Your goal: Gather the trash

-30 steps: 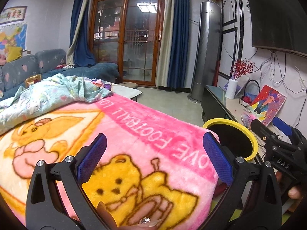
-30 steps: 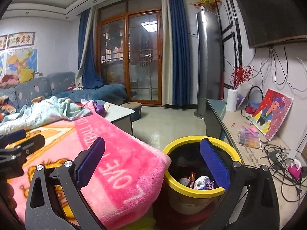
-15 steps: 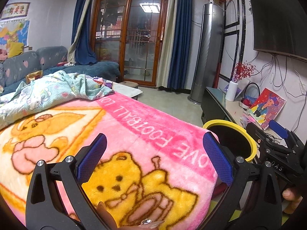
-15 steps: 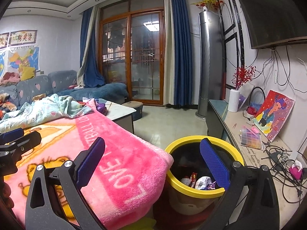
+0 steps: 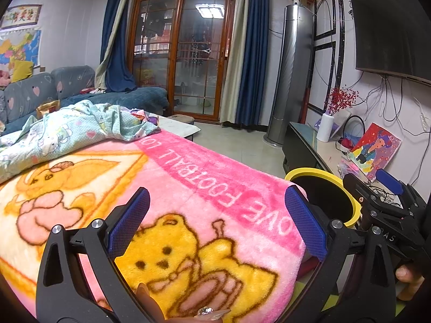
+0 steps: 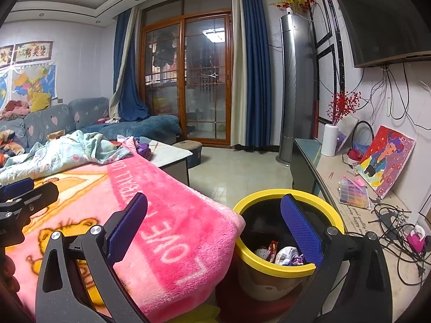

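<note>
A yellow-rimmed trash bin (image 6: 334, 215) stands beside the pink blanket; several wrappers (image 6: 282, 253) lie inside it. In the left wrist view the bin's rim (image 5: 309, 172) shows at the right. My left gripper (image 5: 215, 223) is open and empty above the pink teddy-bear blanket (image 5: 188, 183). My right gripper (image 6: 215, 228) is open and empty, held above the blanket's edge and the bin. The right gripper also shows in the left wrist view (image 5: 377, 188), and the left gripper shows at the left edge of the right wrist view (image 6: 24, 191).
A light blue quilt (image 5: 75, 129) lies bunched on the far blanket. A blue sofa (image 6: 54, 118) stands at the left. A TV cabinet (image 6: 350, 188) on the right carries a painting (image 6: 388, 158), a white vase (image 6: 330, 140) and cables (image 6: 398, 220). A tower air conditioner (image 6: 293, 86) stands behind.
Both grippers have risen slightly and tilted up, so the room appears lower in the frames. Both stay open and empty.
</note>
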The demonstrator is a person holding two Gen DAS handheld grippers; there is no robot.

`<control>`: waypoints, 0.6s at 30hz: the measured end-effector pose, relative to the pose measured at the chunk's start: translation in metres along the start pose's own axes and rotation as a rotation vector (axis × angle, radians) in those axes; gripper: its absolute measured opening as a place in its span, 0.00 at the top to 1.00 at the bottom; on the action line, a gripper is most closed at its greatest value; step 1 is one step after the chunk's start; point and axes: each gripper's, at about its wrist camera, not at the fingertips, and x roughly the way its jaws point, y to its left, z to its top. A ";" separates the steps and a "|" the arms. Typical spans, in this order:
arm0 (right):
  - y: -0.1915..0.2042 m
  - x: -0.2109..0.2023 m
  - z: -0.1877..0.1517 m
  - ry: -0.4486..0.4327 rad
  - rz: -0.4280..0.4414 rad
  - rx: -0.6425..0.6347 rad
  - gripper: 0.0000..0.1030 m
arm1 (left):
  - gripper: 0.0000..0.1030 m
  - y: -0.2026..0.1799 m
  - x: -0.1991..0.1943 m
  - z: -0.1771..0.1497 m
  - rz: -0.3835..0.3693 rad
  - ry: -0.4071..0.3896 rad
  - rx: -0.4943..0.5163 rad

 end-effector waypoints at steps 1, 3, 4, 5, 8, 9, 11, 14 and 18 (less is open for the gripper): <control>0.000 0.000 0.000 0.000 0.001 0.002 0.06 | 0.11 0.000 0.000 0.000 -0.001 -0.001 0.000; 0.000 0.000 0.000 -0.002 -0.001 0.003 0.06 | 0.11 0.000 0.000 0.000 0.000 -0.001 0.000; -0.001 0.000 0.000 -0.003 -0.002 0.003 0.06 | 0.11 0.000 0.000 0.000 -0.001 -0.002 0.000; -0.001 0.000 0.000 -0.003 -0.002 0.005 0.06 | 0.11 0.000 0.000 0.000 -0.001 -0.002 -0.001; -0.002 0.000 0.000 -0.002 -0.004 0.004 0.06 | 0.11 0.000 0.000 0.000 0.000 -0.002 0.001; -0.002 0.000 0.000 -0.002 -0.005 0.003 0.06 | 0.11 0.000 0.000 0.000 0.000 -0.001 0.000; -0.002 0.000 0.000 -0.004 -0.004 0.004 0.06 | 0.11 0.000 0.000 0.000 -0.001 0.000 0.001; -0.002 0.000 0.000 -0.002 -0.004 0.004 0.06 | 0.11 0.000 0.000 0.000 0.000 -0.002 0.001; -0.003 -0.001 0.000 -0.003 -0.006 0.005 0.06 | 0.11 0.000 0.000 0.000 -0.001 0.000 0.000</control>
